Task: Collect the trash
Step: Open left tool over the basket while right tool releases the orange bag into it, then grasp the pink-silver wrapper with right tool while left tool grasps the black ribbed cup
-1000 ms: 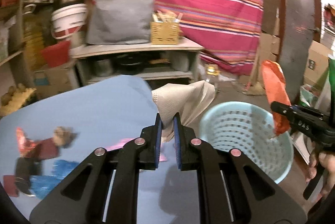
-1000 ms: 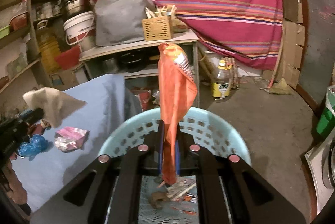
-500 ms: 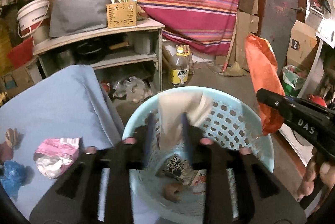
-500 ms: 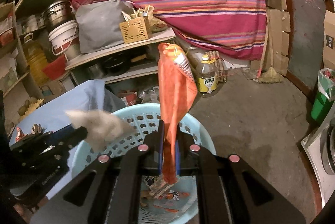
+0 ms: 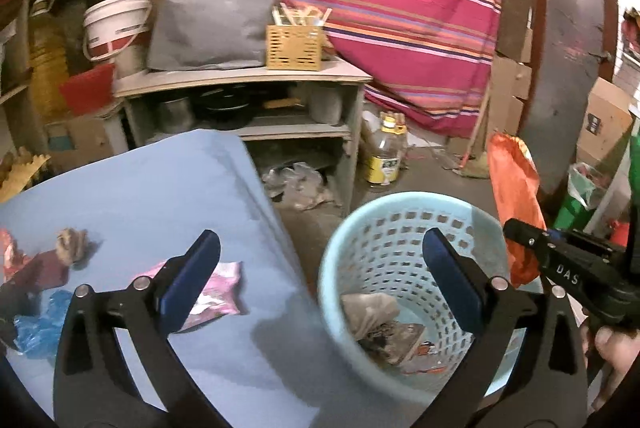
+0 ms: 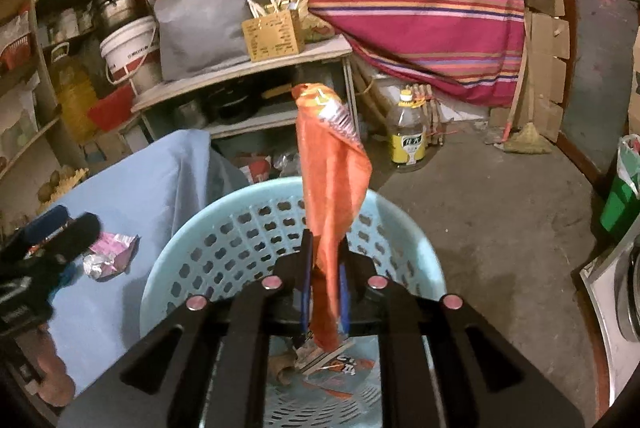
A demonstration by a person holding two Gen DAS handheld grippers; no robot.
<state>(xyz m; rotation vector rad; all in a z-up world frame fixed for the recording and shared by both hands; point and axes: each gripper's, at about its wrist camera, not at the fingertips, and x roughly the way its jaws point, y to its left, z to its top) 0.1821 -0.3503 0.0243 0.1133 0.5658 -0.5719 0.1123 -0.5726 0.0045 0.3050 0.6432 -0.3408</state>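
Observation:
My left gripper (image 5: pixel 320 244) stands wide open and empty, straddling the edge of the blue-covered table (image 5: pixel 140 196) and the pale blue basket (image 5: pixel 332 268). A beige napkin (image 5: pixel 370 308) lies inside the basket on other litter. My right gripper (image 6: pixel 324 268) hovers over the basket (image 6: pixel 224 248); its jaws are opening, and an orange snack wrapper (image 6: pixel 332 180) stands upright between them with small gaps at the pads. A pink foil wrapper (image 5: pixel 216 292), a blue plastic scrap (image 5: pixel 40 324) and a brown crumple (image 5: pixel 72 244) lie on the table.
Behind the table stands a wooden shelf unit (image 5: pixel 240 80) with a grey bag (image 5: pixel 212 20) and a slatted box (image 5: pixel 294 46). An oil bottle (image 6: pixel 408 136) stands on the concrete floor. A green bin (image 6: pixel 620 196) is at the right. A hand (image 5: pixel 612 344) grips the right tool.
The left gripper carried the napkin from the table over the basket, opened wide and dropped it in. The right gripper sank a little and its jaws parted slightly around the orange wrapper.

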